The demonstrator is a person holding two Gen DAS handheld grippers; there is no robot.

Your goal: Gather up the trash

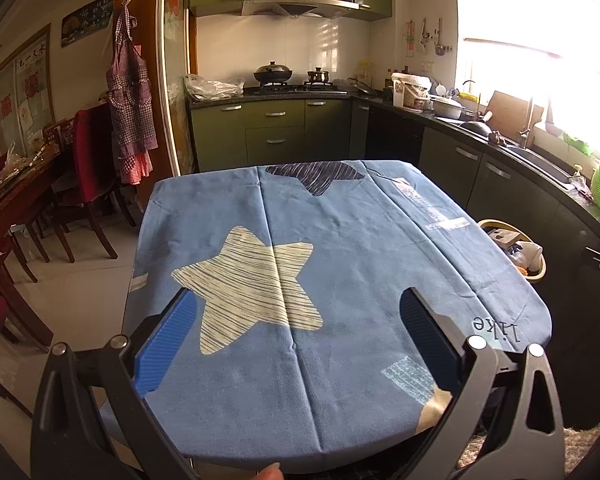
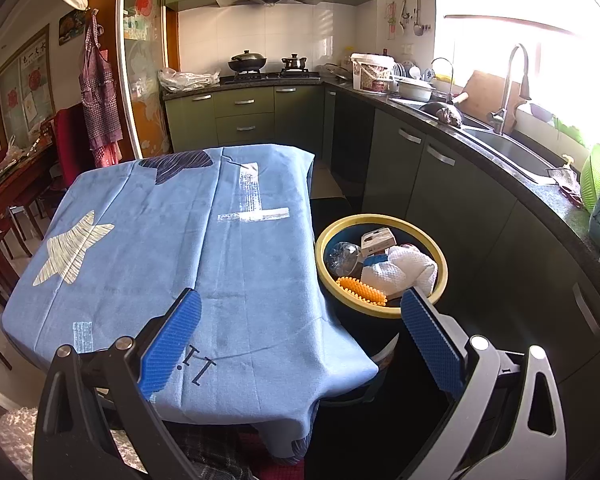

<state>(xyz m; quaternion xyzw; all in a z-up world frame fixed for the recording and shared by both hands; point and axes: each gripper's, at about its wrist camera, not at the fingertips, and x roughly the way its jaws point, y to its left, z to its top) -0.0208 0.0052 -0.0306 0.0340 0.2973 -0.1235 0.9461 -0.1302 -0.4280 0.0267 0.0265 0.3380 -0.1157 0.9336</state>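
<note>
Open left claw (image 1: 296, 344), blue star tablecloth (image 1: 340, 240), yellow-rimmed bin (image 2: 380, 312), kitchen counter (image 2: 500, 160)

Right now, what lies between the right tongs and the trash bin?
In the right wrist view, nothing: the right tongs hang open, with bare dark floor up to the yellow-rimmed bin beside the blue tablecloth.

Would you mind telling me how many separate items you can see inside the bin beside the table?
4 in the bin: a clear plastic piece at left, a small cardboard box at the back, a white cloth bundle in the middle, an orange spiky item in front. More may lie underneath.
</note>
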